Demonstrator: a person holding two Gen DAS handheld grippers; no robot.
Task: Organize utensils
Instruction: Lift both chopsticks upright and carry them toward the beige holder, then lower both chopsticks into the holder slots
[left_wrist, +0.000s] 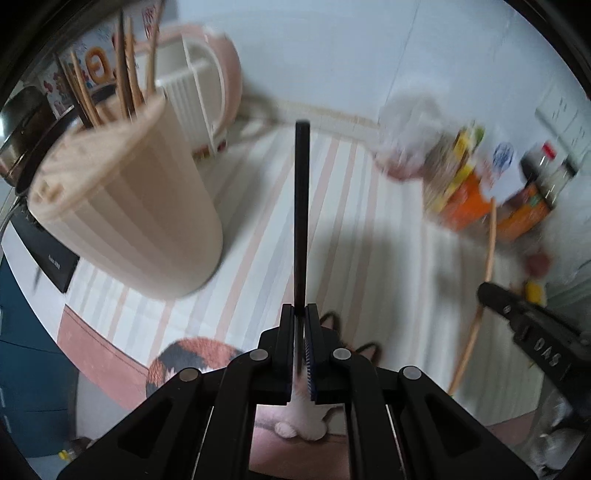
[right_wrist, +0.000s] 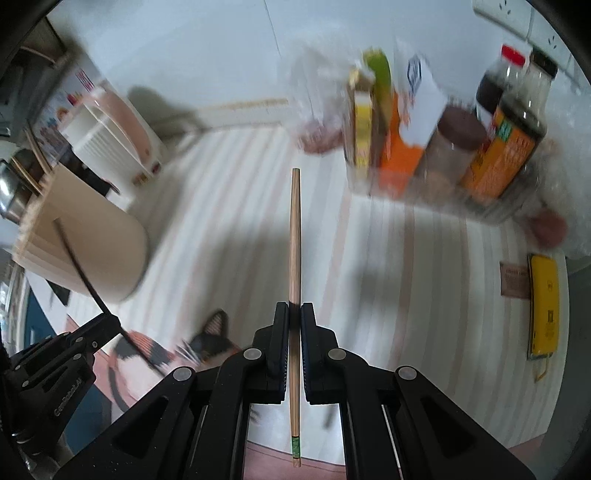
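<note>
Over striped cloth (right_wrist: 424, 266), each tongs pinches one chopstick: left tongs (left_wrist: 300, 314) black chopstick (left_wrist: 301, 206), right tongs (right_wrist: 294, 310) wooden chopstick (right_wrist: 295, 236).

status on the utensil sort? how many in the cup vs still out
Done: several wooden chopsticks already stand in the beige ribbed plastic holder; exact count is blurred. In hand: left gripper clamps a black chopstick; right gripper clamps a light wooden chopstick. Left: dropping both into the holder. No other loose utensils visible.

Motion blur smears the jars, bottles and cartons (right_wrist: 443, 147) at back right; labels unreadable. Beige ribbed plastic utensil holder (left_wrist: 125, 206) blurred, base of its wooden chopsticks (left_wrist: 125, 74) hidden inside.
</note>
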